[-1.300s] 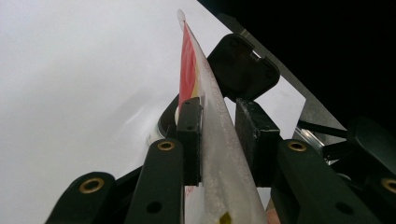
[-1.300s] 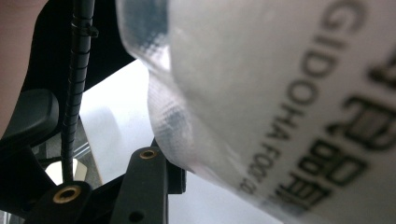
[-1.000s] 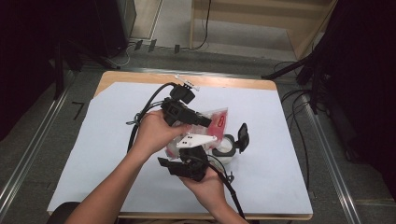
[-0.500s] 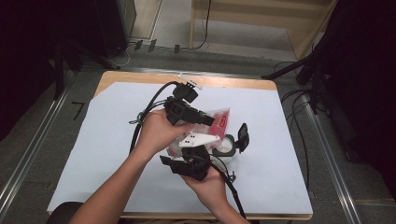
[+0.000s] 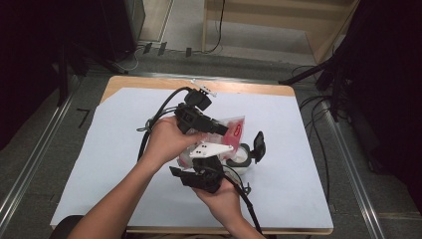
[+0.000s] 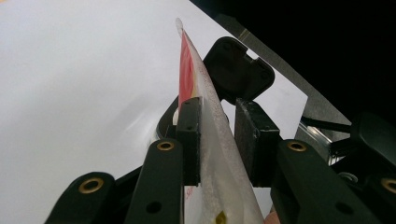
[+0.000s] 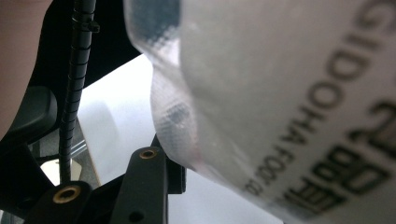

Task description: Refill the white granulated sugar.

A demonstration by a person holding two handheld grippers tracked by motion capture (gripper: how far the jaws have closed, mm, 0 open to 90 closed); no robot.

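Observation:
A clear plastic bag (image 5: 234, 127) with a red printed top is held up over the middle of the white-covered table. My left gripper (image 5: 221, 129) reaches in from the left, shut on the bag. In the left gripper view the bag (image 6: 210, 116) stands edge-on between the two pads (image 6: 189, 140). My right gripper (image 5: 209, 160) comes up from below under its grey plate (image 5: 211, 148), shut on the bag's lower part. In the right gripper view the bag (image 7: 280, 93) with black lettering presses against one finger (image 7: 149, 186); the other finger is hidden.
A white round container (image 5: 242, 155) with an upright black flap (image 5: 259, 144) sits on the white sheet (image 5: 114, 149) just right of the grippers. Black cables (image 5: 154, 119) loop left of the left hand. The wooden table edge (image 5: 149, 82) runs along the back.

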